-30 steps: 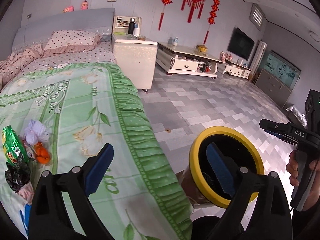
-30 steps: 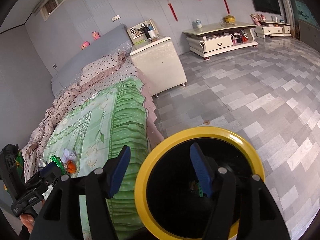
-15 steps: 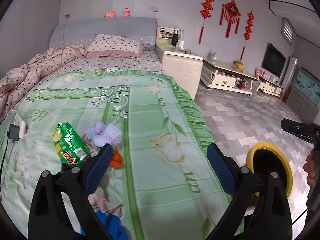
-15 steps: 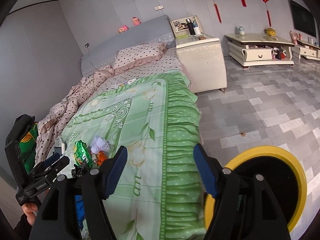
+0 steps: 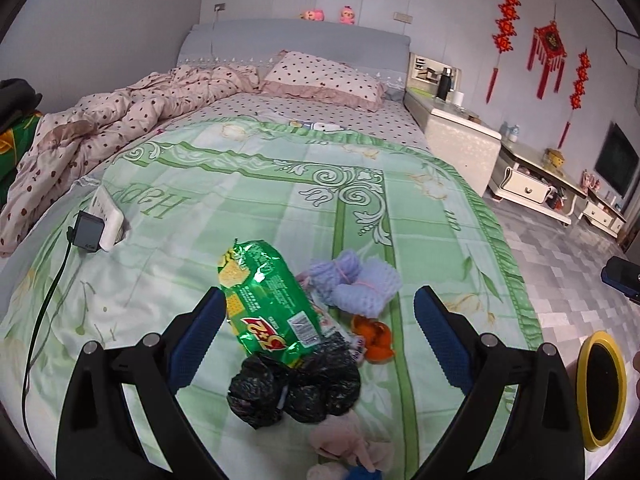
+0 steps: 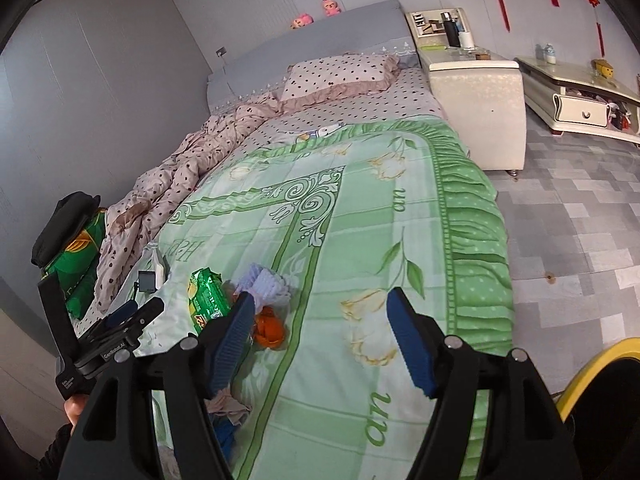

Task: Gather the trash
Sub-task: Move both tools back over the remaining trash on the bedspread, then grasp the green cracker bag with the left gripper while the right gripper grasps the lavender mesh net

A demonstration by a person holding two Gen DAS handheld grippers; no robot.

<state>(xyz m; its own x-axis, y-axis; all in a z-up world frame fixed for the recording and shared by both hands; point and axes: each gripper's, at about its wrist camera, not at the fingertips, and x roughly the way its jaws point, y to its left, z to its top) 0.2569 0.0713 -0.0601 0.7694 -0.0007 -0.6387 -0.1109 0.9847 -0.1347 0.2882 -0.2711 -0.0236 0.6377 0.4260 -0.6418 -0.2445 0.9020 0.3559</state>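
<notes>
A trash pile lies on the green bedspread (image 5: 248, 184): a green snack wrapper (image 5: 268, 304), a crumpled black bag (image 5: 296, 388), a lavender foam net (image 5: 356, 284), orange peel (image 5: 374, 340) and pink tissue (image 5: 352, 444). My left gripper (image 5: 318, 336) hangs open over the pile, holding nothing. My right gripper (image 6: 322, 340) is open too and empty, over the spread just right of the orange peel (image 6: 270, 328) and the wrapper (image 6: 208, 298). The yellow-rimmed bin (image 5: 600, 388) stands on the floor beside the bed, its rim (image 6: 592, 364) at the right wrist view's lower right.
A white power strip with a black adapter (image 5: 100, 220) and its cable lie on the spread's left. A dotted duvet (image 5: 120, 120) is bunched at the far left. A white nightstand (image 6: 476, 108) and a low cabinet (image 6: 580, 96) stand beyond on the grey tiled floor.
Both views have swung left from the bin and floor onto the bed. The trash pile now sits between my left fingers; the bin has slid to the right edge.
</notes>
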